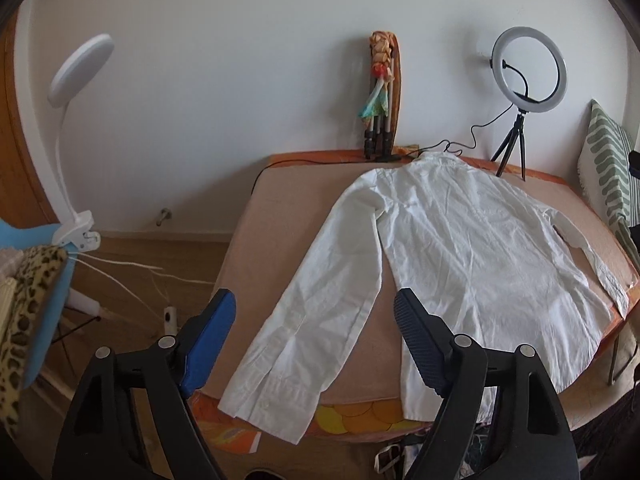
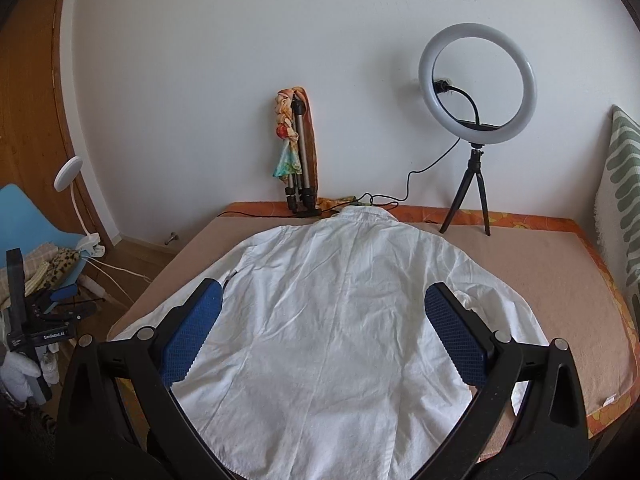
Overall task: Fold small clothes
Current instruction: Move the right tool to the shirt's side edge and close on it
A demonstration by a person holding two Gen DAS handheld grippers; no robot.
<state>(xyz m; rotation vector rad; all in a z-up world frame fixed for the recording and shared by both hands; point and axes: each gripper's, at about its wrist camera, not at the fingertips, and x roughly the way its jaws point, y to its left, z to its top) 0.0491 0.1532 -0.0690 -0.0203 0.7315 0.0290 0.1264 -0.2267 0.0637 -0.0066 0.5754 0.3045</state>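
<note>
A white long-sleeved shirt (image 1: 460, 240) lies flat, back side up, on a tan-covered bed (image 1: 288, 208), collar toward the wall. Its left sleeve (image 1: 312, 328) runs down to the near edge, with the cuff hanging over it. My left gripper (image 1: 316, 304) is open and empty, hovering above that sleeve. In the right wrist view the shirt (image 2: 332, 320) fills the middle, and my right gripper (image 2: 324, 300) is open and empty above its lower back. The right sleeve (image 1: 592, 256) lies along the bed's right side.
A ring light on a tripod (image 2: 476, 92) and a folded tripod with a doll (image 2: 296, 148) stand at the wall, with cables (image 2: 380, 200) by the collar. A patterned pillow (image 2: 624, 184) leans at right. A clip lamp (image 1: 76, 80) and blue chair (image 2: 24, 216) stand at left.
</note>
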